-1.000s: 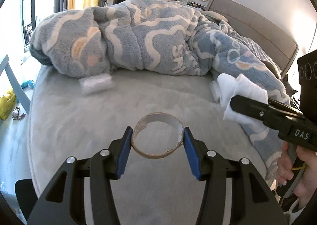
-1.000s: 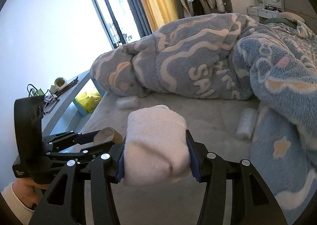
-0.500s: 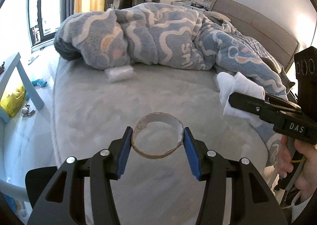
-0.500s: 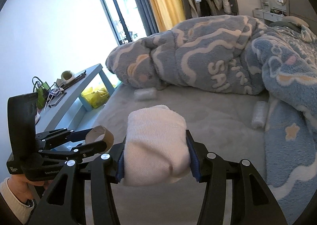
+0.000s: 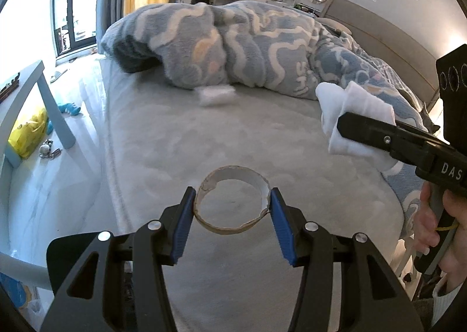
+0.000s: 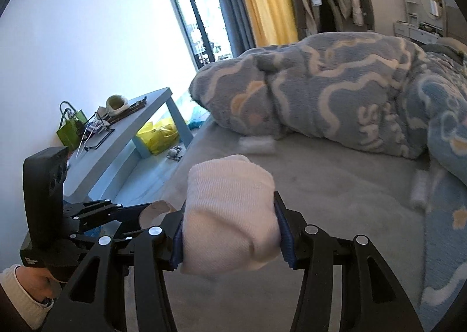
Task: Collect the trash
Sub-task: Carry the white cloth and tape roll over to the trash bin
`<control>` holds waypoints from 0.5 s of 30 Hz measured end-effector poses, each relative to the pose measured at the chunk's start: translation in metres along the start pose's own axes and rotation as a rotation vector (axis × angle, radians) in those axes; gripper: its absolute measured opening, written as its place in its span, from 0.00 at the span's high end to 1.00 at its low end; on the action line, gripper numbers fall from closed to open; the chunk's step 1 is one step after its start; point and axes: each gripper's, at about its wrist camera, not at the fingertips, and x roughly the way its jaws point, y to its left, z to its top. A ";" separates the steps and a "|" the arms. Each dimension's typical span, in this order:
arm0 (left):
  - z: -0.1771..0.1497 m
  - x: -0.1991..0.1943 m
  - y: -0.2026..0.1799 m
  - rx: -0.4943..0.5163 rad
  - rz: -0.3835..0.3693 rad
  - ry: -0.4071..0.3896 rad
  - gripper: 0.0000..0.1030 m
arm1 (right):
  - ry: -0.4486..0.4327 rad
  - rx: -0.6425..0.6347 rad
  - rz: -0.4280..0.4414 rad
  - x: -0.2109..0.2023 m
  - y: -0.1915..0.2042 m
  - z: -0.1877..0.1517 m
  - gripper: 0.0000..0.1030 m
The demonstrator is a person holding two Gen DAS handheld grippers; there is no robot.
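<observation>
My left gripper [image 5: 232, 205] is shut on a brown cardboard roll core [image 5: 233, 225], held end-on above the grey bed [image 5: 163, 142]. My right gripper [image 6: 230, 229] is shut on a rolled white cloth wad [image 6: 229, 215]; in the left wrist view that wad [image 5: 350, 110] sits at the right, clamped by the right gripper [image 5: 347, 127]. The roll core [image 6: 153, 210] and the left gripper [image 6: 151, 212] appear low on the left in the right wrist view. A crumpled white wrapper [image 5: 216, 95] lies at the foot of the blanket, and another white roll [image 6: 418, 190] lies by the blanket's right part.
A bulky blue-and-cream fleece blanket [image 5: 248, 48] covers the far half of the bed. A light blue side table [image 6: 128, 133] with small items stands left of the bed, a yellow bag [image 6: 159, 135] under it. Window and curtains are behind.
Both grippers have moved back from the blanket together, each keeping its load. More of the floor, side table and bed edge shows at the left now.
</observation>
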 end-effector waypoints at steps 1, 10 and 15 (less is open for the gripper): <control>-0.001 -0.002 0.004 -0.002 0.008 -0.003 0.48 | 0.004 -0.006 0.004 0.004 0.005 0.001 0.50; -0.009 -0.023 0.057 -0.052 0.069 -0.005 0.48 | 0.050 -0.061 0.039 0.037 0.047 0.005 0.50; -0.017 -0.030 0.087 -0.076 0.101 0.027 0.48 | 0.072 -0.092 0.066 0.054 0.074 0.007 0.50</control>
